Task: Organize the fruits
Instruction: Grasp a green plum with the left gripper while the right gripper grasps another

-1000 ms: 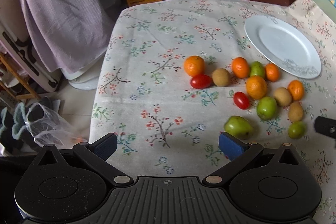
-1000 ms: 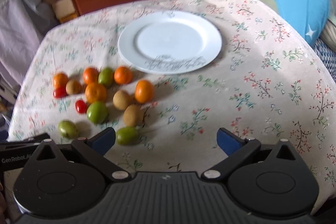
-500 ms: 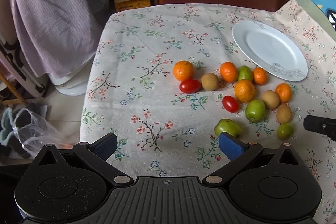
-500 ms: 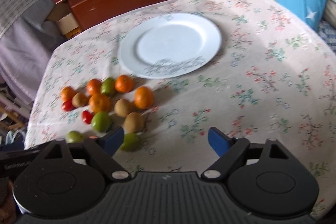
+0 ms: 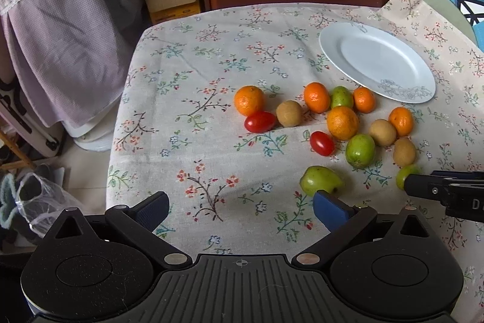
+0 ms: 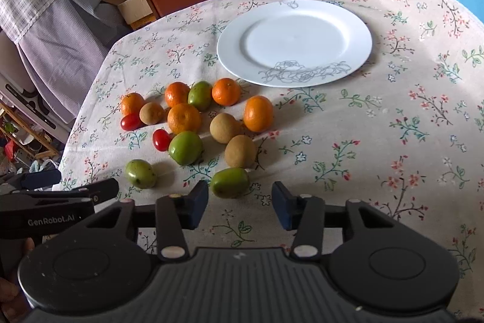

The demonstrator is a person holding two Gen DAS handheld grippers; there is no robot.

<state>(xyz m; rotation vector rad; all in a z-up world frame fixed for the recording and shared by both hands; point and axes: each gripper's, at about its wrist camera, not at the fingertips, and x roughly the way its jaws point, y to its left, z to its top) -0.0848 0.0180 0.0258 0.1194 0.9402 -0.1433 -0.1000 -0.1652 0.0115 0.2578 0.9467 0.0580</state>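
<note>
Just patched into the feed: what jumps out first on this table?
A loose cluster of small fruit, orange, green, brown and red, lies on the flowered tablecloth. Behind it sits a bare white plate. The right tongs are closing just short of the nearest green fruit, not yet gripping it.

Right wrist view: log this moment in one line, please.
right gripper: jaws closing, nothing gripped, green fruit just ahead | left gripper: open, empty | plate: no fruit on it

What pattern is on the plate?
The plate is plain white with a grey outline of roses on its near rim; the right wrist view shows it best.
</note>
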